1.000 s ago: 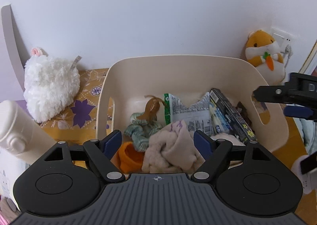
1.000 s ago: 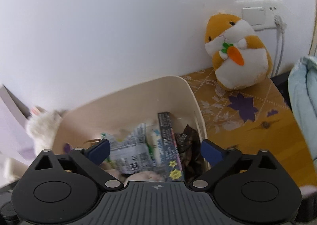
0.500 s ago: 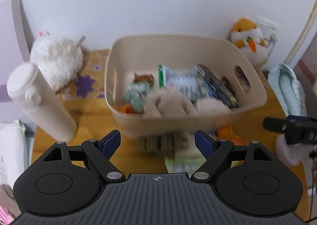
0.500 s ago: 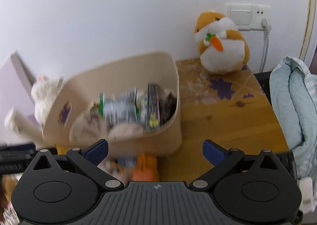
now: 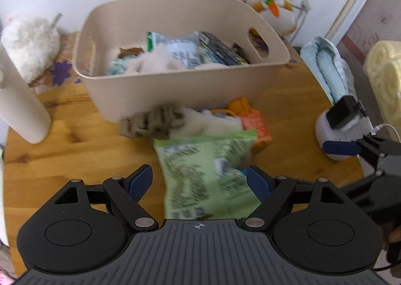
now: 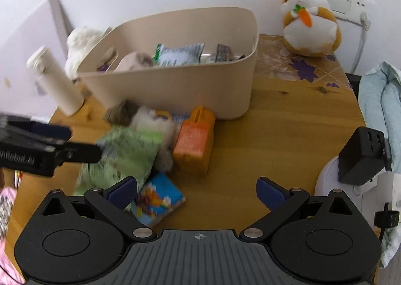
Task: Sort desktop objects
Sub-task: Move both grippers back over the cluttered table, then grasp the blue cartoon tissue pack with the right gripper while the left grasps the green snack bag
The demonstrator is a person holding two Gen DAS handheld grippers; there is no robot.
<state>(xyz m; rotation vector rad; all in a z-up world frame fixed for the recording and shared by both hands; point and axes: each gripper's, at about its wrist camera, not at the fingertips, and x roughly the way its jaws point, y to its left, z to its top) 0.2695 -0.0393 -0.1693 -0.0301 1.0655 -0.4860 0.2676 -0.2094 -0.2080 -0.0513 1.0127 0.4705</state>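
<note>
**Both grippers above the loose pile in front of the bin**

The left gripper (image 5: 199, 181) hangs over a green snack bag (image 5: 205, 172) on the wooden table (image 5: 75, 159), its jaws spread wide — the bag lies in the gap between them, and neither blue pad presses on it as far as I can see. The right gripper (image 6: 196, 191) is just as wide apart with bare table between its jaws; a small blue packet (image 6: 159, 199) lies just inside its left finger (image 6: 121, 191).

The beige bin (image 6: 175, 89) stands at the back, against the wall, already holding a silver-and-green pouch (image 6: 179, 56), a dark box (image 5: 220, 50) and some pale cloth (image 5: 158, 61). In front of it lie the things not yet sorted: an orange box (image 6: 193, 142), a white fluffy thing (image 6: 155, 122) touching it, and a brownish knitted piece (image 5: 150, 122) (blurred, so I cannot tell more).

A white bottle (image 6: 55, 84) stands to the left of the bin, near a white plush (image 5: 30, 41). A hamster plush with a carrot (image 6: 309, 21) sits in the far right corner — well apart from the pile.
</note>
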